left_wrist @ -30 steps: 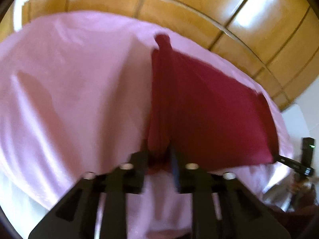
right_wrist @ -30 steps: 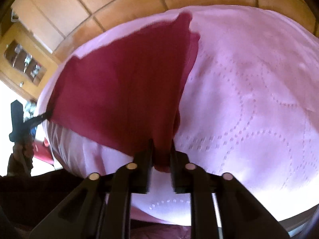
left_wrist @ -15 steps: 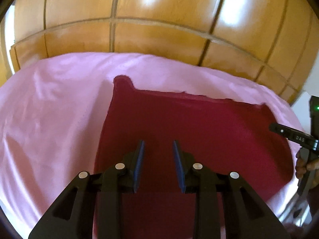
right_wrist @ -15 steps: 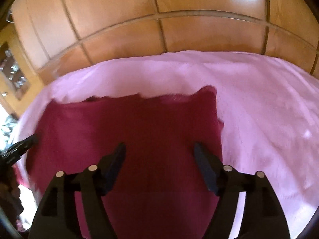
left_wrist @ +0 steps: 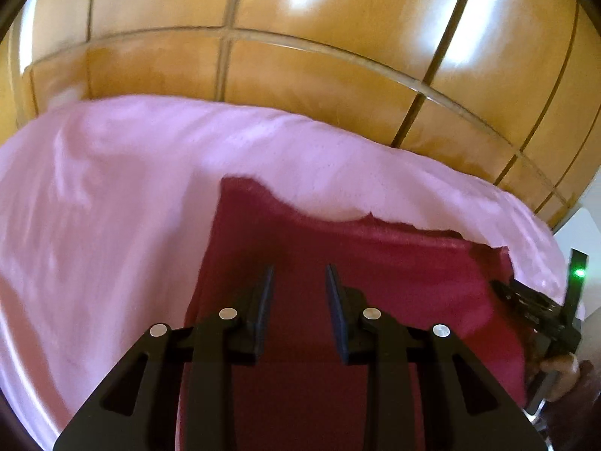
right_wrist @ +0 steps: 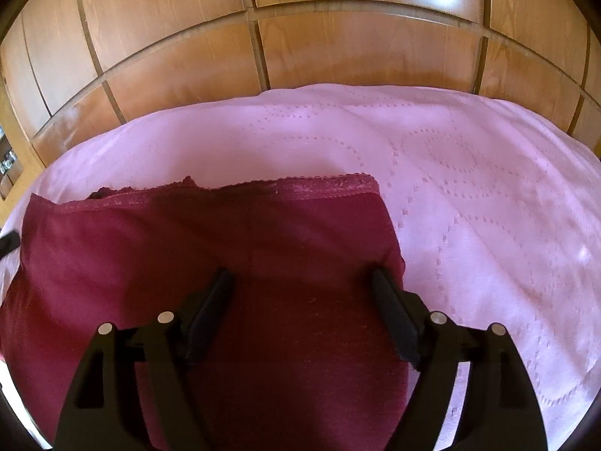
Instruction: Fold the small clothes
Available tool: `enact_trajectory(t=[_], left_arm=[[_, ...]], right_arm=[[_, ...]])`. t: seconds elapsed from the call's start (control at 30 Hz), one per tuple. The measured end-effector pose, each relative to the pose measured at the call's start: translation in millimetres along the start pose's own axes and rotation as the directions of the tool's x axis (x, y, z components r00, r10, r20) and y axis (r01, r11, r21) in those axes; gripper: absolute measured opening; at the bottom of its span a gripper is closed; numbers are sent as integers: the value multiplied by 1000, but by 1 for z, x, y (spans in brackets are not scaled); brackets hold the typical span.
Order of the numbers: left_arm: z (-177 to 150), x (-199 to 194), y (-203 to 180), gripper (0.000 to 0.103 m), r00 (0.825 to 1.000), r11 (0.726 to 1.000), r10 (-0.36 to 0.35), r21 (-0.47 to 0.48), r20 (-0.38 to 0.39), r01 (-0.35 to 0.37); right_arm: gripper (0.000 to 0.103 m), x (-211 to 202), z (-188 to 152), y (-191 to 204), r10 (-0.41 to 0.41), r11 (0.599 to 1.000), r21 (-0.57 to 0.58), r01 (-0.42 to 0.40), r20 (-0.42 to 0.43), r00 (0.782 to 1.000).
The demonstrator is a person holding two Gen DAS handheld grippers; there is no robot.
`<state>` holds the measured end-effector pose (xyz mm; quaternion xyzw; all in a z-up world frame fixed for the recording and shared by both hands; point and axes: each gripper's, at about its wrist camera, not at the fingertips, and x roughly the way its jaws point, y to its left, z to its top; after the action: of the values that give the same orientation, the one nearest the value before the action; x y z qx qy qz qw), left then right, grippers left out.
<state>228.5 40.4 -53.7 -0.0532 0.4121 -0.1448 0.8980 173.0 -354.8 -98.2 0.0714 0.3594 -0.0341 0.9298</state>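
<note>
A dark red garment lies spread flat on the pink bedspread, its lace-trimmed edge toward the wardrobe. My left gripper hovers over the garment's left part, jaws a little apart with nothing between them. My right gripper is over the garment's right part near its side edge. Its jaws are wide and still opening, with only the cloth beneath them. In the left wrist view the right gripper shows at the garment's far right corner.
A wooden panelled wardrobe stands right behind the bed. A person's hand holds the right gripper at the frame's right edge. Bare bedspread stretches left of the garment in the left view and right of it in the right view.
Both grippers let go of the garment, which dropped from hanging stretched between them to lying flat on the bed. The right jaws spread wide. Both views swung up toward the wardrobe.
</note>
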Motion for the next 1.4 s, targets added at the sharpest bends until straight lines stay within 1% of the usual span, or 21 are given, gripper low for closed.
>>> enact_trajectory(t=[0.07, 0.13, 0.17, 0.2, 0.27, 0.33, 0.43, 0.5, 0.53, 0.6, 0.67, 0.8, 0.93, 1.03, 1.1, 1.2, 1.33, 1.4], left_arm=[[9, 18, -2, 27, 1000, 1000, 25, 12, -14, -24], [14, 41, 5, 27, 994, 995, 98, 19, -43, -97], [14, 59, 13, 27, 989, 992, 127, 12, -71, -127], [13, 73, 23, 27, 989, 993, 114, -14, -95, -116], [15, 76, 28, 27, 993, 994, 98, -34, -70, -100], [16, 75, 25, 27, 991, 993, 117, -18, -69, -119], [14, 57, 16, 27, 987, 988, 152, 2, -61, -152], [11, 34, 9, 27, 987, 987, 161, 1, -28, -161], [9, 25, 7, 27, 988, 988, 155, 0, -12, -155], [0, 1, -3, 37, 989, 990, 143, 5, 32, -143], [-7, -19, -14, 37, 988, 990, 139, 17, 67, -140], [-20, -42, -32, 37, 988, 992, 119, 25, 96, -122], [-30, -55, -45, 37, 988, 993, 105, 41, 112, -110], [-34, -59, -50, 37, 991, 996, 81, 37, 105, -86], [-38, -64, -54, 37, 990, 995, 83, 39, 117, -88], [-42, -69, -59, 37, 988, 994, 87, 60, 126, -95], [-46, -69, -59, 37, 989, 994, 88, 56, 116, -95], [-48, -69, -59, 37, 990, 994, 87, 53, 109, -93]], right_arm=[[78, 1, 0, 2, -1, 1000, 0, 1, 3, 1000], [78, -1, -1, 2, 0, 1000, 0, 0, 6, 1000], [79, -1, -1, 3, 1, 1000, 0, -1, 7, 1000], [80, -1, -2, 3, 1, 1000, -1, -1, 9, 1000], [81, -1, -2, 6, -7, 1000, -9, 8, 14, 1000], [81, 0, -2, 7, -13, 1000, -14, 14, 14, 1000], [82, -1, -1, 6, -5, 1000, -10, 5, 15, 1000], [82, -1, -1, 5, 0, 1000, -7, 0, 18, 1000], [82, -1, -1, 5, 1, 1000, -7, -1, 18, 1000], [82, -2, -1, 5, 0, 1000, -8, 0, 18, 1000], [82, -2, -1, 5, 0, 1000, -8, 0, 18, 1000], [82, -2, -1, 5, 0, 1000, -9, 0, 19, 1000], [82, -4, -1, 6, 0, 1000, -7, 0, 18, 1000], [83, -5, 1, 8, -12, 1000, -12, 12, 7, 1000], [87, -10, 4, 11, -28, 999, -17, 28, 0, 1000], [88, -27, 7, 13, -22, 1000, 14, 21, 40, 999], [87, -44, 14, 6, -48, 997, 57, 43, 95, 994], [86, -45, 19, 2, -63, 996, 75, 56, 94, 994]])
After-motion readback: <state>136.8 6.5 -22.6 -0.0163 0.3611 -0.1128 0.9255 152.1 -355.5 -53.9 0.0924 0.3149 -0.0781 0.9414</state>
